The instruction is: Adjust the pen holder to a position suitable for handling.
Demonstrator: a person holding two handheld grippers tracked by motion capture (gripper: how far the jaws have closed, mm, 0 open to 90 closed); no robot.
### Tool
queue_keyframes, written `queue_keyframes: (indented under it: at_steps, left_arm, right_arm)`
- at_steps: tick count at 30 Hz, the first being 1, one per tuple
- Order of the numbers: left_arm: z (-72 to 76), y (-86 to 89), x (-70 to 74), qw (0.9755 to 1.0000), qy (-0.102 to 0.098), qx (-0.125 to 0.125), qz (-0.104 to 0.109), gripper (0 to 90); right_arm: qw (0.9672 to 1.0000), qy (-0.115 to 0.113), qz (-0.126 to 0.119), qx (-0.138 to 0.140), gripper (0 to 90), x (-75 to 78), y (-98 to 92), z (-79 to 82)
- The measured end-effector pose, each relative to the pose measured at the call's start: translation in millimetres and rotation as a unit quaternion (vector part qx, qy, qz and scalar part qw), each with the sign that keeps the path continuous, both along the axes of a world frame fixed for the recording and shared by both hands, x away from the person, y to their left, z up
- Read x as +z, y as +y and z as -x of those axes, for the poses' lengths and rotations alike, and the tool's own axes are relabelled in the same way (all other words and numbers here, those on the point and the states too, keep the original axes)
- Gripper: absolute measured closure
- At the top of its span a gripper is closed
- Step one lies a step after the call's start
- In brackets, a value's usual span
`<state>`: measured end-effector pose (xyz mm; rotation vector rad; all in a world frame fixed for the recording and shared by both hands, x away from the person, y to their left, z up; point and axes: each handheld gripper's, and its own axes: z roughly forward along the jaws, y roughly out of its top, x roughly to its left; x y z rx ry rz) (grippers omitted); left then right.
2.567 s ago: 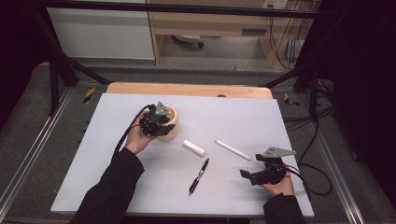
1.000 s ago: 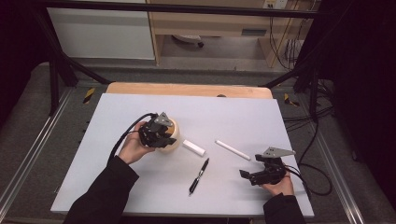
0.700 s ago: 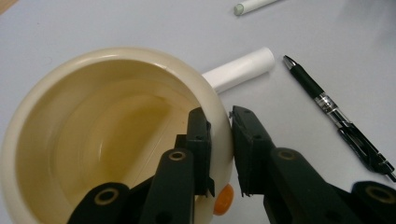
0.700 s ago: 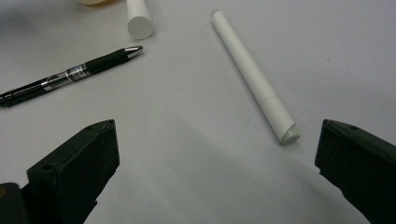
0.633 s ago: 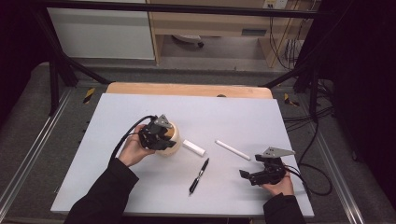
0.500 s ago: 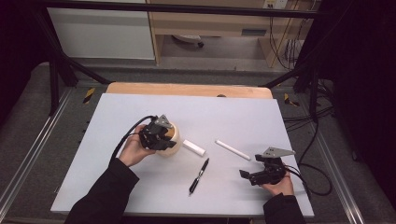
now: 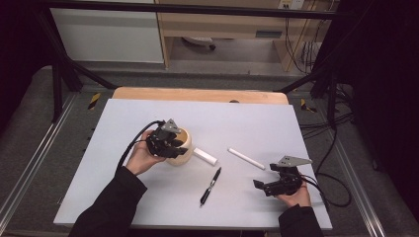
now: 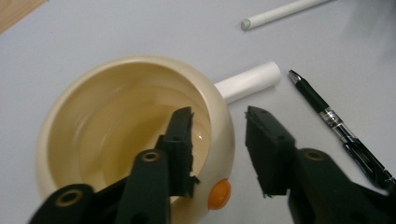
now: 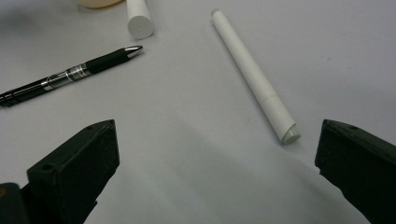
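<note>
At the table's left, our left gripper (image 8: 219, 149) has just been opening its jaws, which straddle the cream cup's (image 8: 84, 135) wall unpressed; we should lift straight off without tipping it. Our right gripper (image 9: 217, 172) waits wide near the white marker (image 9: 254, 77).

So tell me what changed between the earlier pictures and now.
The left tool carried the round cream ceramic cup nearer the short white cylinder; its jaws have just been opening, straddling the rim without pressing it. The right tool, black pen and long white marker stayed put.
</note>
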<state>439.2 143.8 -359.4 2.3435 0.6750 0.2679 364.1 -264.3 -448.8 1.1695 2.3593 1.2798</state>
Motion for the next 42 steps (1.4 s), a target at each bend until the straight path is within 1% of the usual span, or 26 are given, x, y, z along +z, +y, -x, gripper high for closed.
queue_keyframes:
  at_steps: [4, 6, 9, 11, 14, 15, 20, 24, 25, 30, 31, 33, 35, 36, 38, 40, 42]
  left_arm:
    - [4.0, 7.0, 7.6, 0.9998, -0.012, 0.012, 0.014, 48.0]
    - [6.6, 11.8, 10.7, 0.9995, -0.015, 0.019, 0.019, 42.5]
    - [13.1, 24.1, 13.2, 0.9987, -0.025, 0.035, 0.028, 34.6]
    - [17.4, 32.2, 12.6, 0.998, -0.031, 0.045, 0.033, 29.6]
    - [25.0, 48.0, 8.6, 0.9969, -0.04, 0.064, 0.023, 23.1]
    - [26.7, 51.6, 7.0, 0.9965, -0.042, 0.069, 0.022, 21.0]
    - [37.1, 76.4, -3.4, 0.9939, -0.041, 0.098, 0.03, 12.7]
    - [45.8, 90.9, -13.2, 0.9919, -0.042, 0.114, 0.037, 10.1]
    - [47.8, 94.1, -15.9, 0.9914, -0.041, 0.118, 0.038, 8.9]
    - [56.4, 107.7, -29.5, 0.9898, -0.037, 0.129, 0.047, 7.5]
    - [57.8, 109.8, -32.0, 0.9896, -0.034, 0.131, 0.048, 7.6]
    - [60.9, 113.4, -36.8, 0.9892, -0.031, 0.133, 0.052, 7.3]
    - [63.7, 116.2, -41.1, 0.9892, -0.029, 0.133, 0.054, 7.2]
    - [65.5, 118.3, -44.2, 0.9891, -0.028, 0.134, 0.055, 7.1]
    - [67.7, 122.0, -48.8, 0.9888, -0.023, 0.134, 0.061, 7.1]
    - [69.5, 124.9, -52.5, 0.9881, -0.022, 0.137, 0.066, 7.1]
    - [71.8, 128.9, -55.9, 0.988, -0.022, 0.137, 0.068, 6.9]
  right_arm:
    - [1.0, 0.0, -0.002, -0.002, 0.5, 0.6, -0.1, 0.5]
    - [1.0, -0.001, -0.003, -0.002, 0.5, 0.7, -0.3, 0.5]
    - [1.0, -0.002, -0.001, -0.001, 0.4, 0.8, -0.5, 0.6]
    - [1.0, -0.001, -0.002, -0.001, 0.5, 1.0, -0.5, 0.7]
    - [1.0, -0.002, -0.002, 0.0, 0.4, 1.4, -0.4, 0.9]
    - [1.0, -0.003, -0.001, 0.0, 0.4, 1.5, -0.1, 1.0]
    - [0.9999, -0.007, 0.014, 0.002, 0.5, 1.7, 4.0, 0.7]
    - [0.9999, -0.004, 0.012, 0.003, 0.4, 2.3, 4.8, 1.3]
    - [0.9999, -0.006, 0.012, 0.002, 0.4, 2.4, 4.7, 1.2]
    - [0.9999, -0.009, 0.014, 0.002, 0.4, 2.8, 5.2, 1.5]
    - [0.9999, -0.007, 0.015, 0.001, 0.4, 3.1, 5.8, 1.9]
    - [0.9998, -0.01, 0.015, 0.0, 0.4, 3.2, 7.0, 1.8]
    - [0.9997, -0.013, 0.023, -0.001, 0.4, 3.4, 8.2, 1.4]
    - [0.9997, -0.011, 0.021, -0.001, 0.4, 3.4, 9.1, 1.5]
    - [0.9996, -0.009, 0.025, 0.003, 0.4, 3.6, 11.0, 1.4]
    - [0.9997, -0.007, 0.025, 0.004, 0.4, 4.2, 13.7, 1.3]
    - [0.9995, -0.01, 0.029, 0.004, 0.4, 5.1, 16.4, 0.9]
